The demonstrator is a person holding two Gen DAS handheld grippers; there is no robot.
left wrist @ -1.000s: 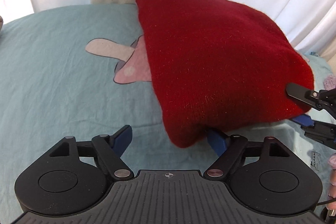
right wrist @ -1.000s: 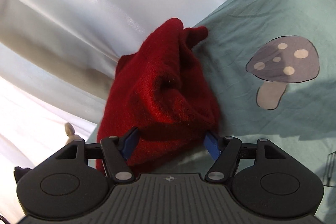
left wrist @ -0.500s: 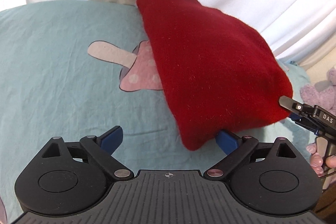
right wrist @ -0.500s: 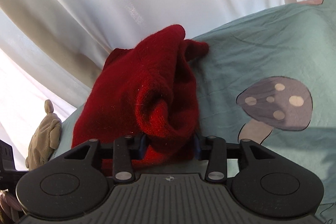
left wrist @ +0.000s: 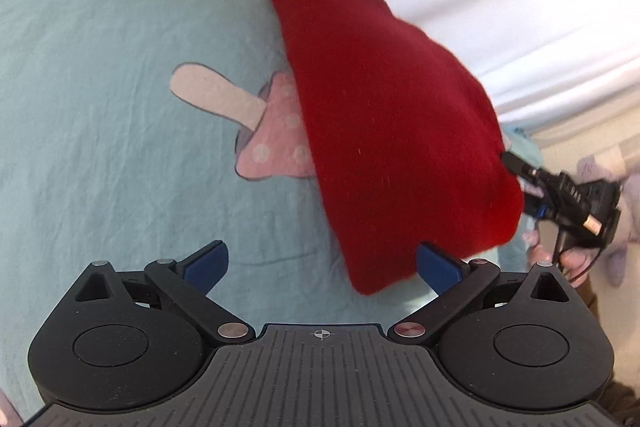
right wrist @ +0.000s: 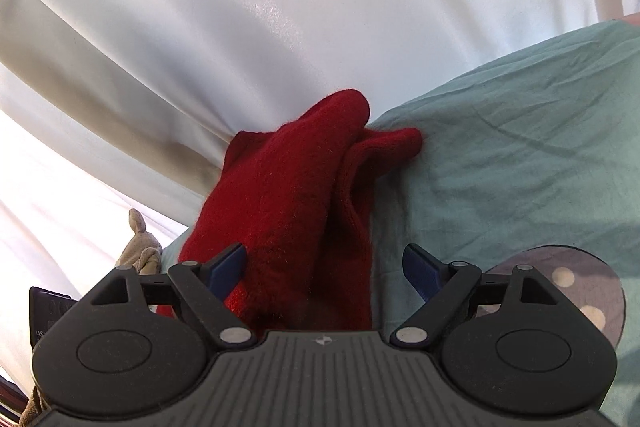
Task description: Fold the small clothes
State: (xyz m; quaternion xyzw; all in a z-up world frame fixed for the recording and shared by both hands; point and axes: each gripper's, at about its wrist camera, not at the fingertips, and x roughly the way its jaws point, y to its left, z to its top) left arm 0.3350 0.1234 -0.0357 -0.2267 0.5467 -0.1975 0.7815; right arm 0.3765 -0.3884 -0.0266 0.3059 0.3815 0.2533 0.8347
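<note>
A red knitted garment (left wrist: 384,115) lies folded on the teal sheet (left wrist: 100,107), its far end against the white curtain. My left gripper (left wrist: 322,265) has wide, still opening jaws. The garment's near corner lies just inside its right fingertip (left wrist: 436,267), and nothing is pinched. In the right wrist view the garment (right wrist: 300,207) runs lengthwise between the fingers of my right gripper (right wrist: 326,265). Those jaws are opening, and the cloth lies loose between them, nearer the left fingertip (right wrist: 228,263). The right gripper (left wrist: 560,187) also shows at the garment's right end, held by a hand (left wrist: 572,263).
White curtain (right wrist: 280,7) hangs close behind the bed's far edge. A pink mushroom print (left wrist: 276,143) is partly under the garment; a grey one (right wrist: 580,291) is by my right finger. A beige plush toy (right wrist: 140,247) and a lilac one (left wrist: 600,167) lie past the sheet's edge.
My right gripper, shut on the bunched end of the garment half a second ago, has opened and let it go. My left jaws have spread wider, and the left hand has drawn back.
</note>
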